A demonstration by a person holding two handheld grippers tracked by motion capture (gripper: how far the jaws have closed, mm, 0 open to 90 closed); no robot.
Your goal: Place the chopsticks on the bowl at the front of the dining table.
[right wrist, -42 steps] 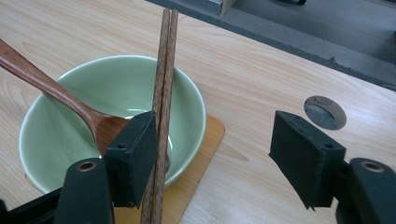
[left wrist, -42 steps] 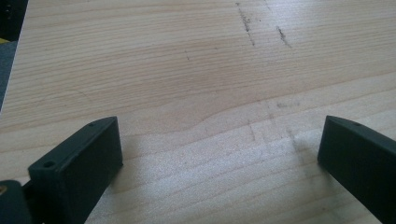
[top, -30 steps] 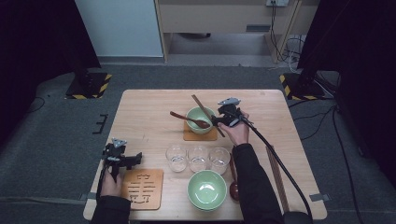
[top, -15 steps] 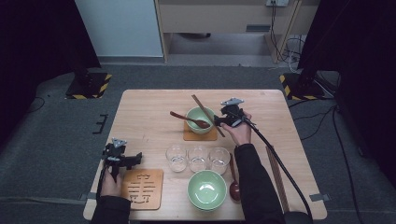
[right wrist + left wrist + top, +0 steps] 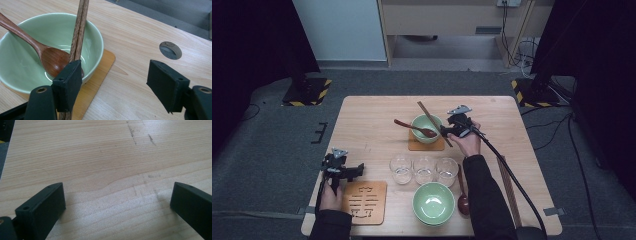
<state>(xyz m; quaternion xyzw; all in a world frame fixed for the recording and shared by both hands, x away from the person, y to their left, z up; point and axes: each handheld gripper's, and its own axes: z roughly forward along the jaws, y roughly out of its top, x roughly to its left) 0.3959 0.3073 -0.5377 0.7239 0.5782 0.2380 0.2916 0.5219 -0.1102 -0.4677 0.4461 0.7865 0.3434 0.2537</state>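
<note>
1. High view had the right hand-held gripper (image 5: pixel 447 129) hovering at the far green bowl (image 5: pixel 426 125), which sat on a small coaster (image 5: pixel 427 145) mid-surface, with the chopsticks (image 5: pixel 431 118) laid across its rim and a wooden spoon (image 5: pixel 414 128) resting inside.
2. Right gripper view showed the jaws standing apart: the chopsticks (image 5: pixel 79 30) ran just past the inner face of one jaw, the other jaw was well clear, so nothing was clamped.
3. My read: the step was settling the chopsticks on the bowl, either just let go or about to be taken.
4. Next move would call for either closing squarely on the pair or backing off without nudging them off the rim.
5. Left hand-held gripper (image 5: pixel 358 170) waited wide open and empty over bare surface (image 5: pixel 105 165).
6. Against the earlier frames, both hands and the chopsticks sat unchanged.
</note>
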